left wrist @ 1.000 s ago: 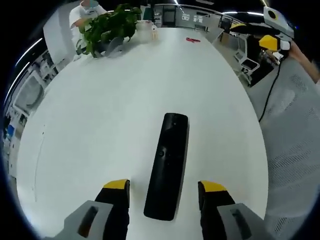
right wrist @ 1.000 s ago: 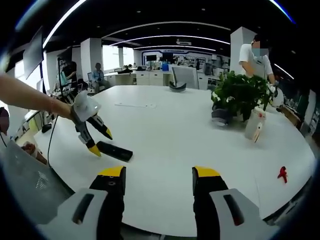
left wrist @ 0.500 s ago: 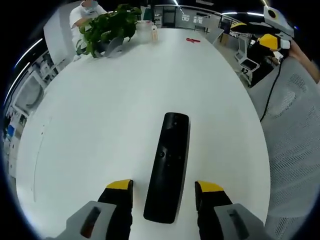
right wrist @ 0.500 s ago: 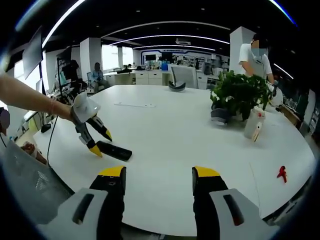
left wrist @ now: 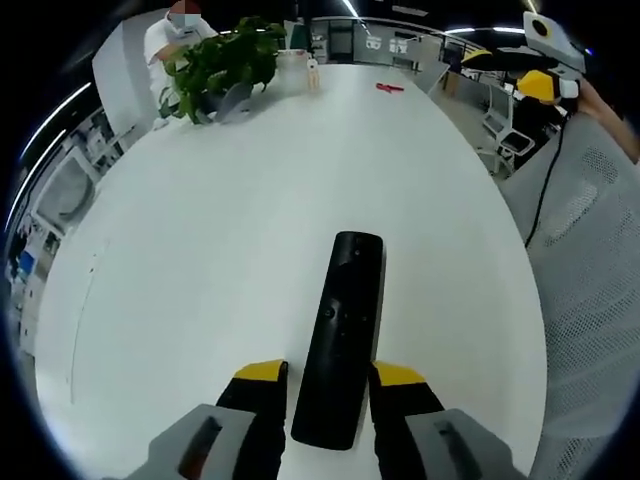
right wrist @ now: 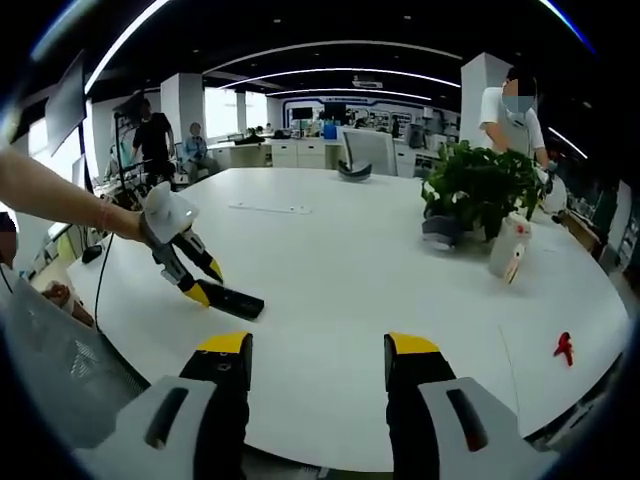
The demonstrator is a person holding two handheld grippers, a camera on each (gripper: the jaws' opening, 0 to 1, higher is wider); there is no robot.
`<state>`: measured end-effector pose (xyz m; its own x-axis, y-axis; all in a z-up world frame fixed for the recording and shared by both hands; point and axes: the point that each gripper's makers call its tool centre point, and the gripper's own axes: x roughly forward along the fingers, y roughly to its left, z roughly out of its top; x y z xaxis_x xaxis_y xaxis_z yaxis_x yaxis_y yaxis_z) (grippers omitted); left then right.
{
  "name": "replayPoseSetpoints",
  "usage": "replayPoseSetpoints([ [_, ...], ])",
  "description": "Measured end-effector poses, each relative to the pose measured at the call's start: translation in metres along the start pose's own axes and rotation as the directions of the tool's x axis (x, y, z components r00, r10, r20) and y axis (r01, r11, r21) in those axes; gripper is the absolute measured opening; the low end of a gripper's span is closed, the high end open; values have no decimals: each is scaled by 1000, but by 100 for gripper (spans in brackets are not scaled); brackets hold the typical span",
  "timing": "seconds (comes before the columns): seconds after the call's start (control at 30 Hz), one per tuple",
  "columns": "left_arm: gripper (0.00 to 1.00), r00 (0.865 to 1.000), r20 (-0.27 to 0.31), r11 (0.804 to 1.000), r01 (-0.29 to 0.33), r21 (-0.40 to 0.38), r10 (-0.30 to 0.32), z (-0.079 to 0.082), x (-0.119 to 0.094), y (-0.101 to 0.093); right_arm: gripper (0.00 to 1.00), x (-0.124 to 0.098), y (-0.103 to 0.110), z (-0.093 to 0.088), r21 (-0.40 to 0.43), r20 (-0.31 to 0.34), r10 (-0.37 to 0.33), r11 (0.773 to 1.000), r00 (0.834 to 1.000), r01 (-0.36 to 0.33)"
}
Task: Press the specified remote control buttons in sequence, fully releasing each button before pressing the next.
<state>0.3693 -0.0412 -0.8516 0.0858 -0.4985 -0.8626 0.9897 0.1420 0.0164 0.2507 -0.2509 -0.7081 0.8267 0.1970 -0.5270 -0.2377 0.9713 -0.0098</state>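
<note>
On the broad white oval table point(left wrist: 230, 230), near its edge, lies the slim black rectangular remote control point(left wrist: 342, 335), flat, its matte face dotted with a few small round buttons near the middle; any markings on it are too small to read. Its near end sits between the yellow-tipped jaws of the left gripper point(left wrist: 322, 374), which stand narrowly apart, close beside both long edges; whether the tips actually touch the casing cannot be told. From the right gripper view, that same gripper point(right wrist: 205, 282) shows at the remote's end, carried by a person's bare forearm point(right wrist: 55, 192). The right gripper point(right wrist: 315, 345) hangs over the table's near part, well apart from the remote, its jaws wide apart with nothing between them. Farther along the table stand a leafy green potted plant point(right wrist: 482, 190), a pale carton with an orange mark point(right wrist: 510, 248) just beside it, and a small red object point(right wrist: 565, 347) near the rim. No writing is legible anywhere. Around the table spreads an open-plan office with white columns, curved ceiling light strips, desks and several standing people.
</note>
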Motion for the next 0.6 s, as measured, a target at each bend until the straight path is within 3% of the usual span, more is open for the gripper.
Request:
replayPoseSetpoints([
  [0.47,27,1000,11,1000,7,-6,-7,0,1,-1,54,1,0,0,3,-1,1,1000,1000,-1],
  [0.6,26,1000,29,999,1,-39,0,1,1,-1,54,1,0,0,3,-1,2,1000,1000,-2],
])
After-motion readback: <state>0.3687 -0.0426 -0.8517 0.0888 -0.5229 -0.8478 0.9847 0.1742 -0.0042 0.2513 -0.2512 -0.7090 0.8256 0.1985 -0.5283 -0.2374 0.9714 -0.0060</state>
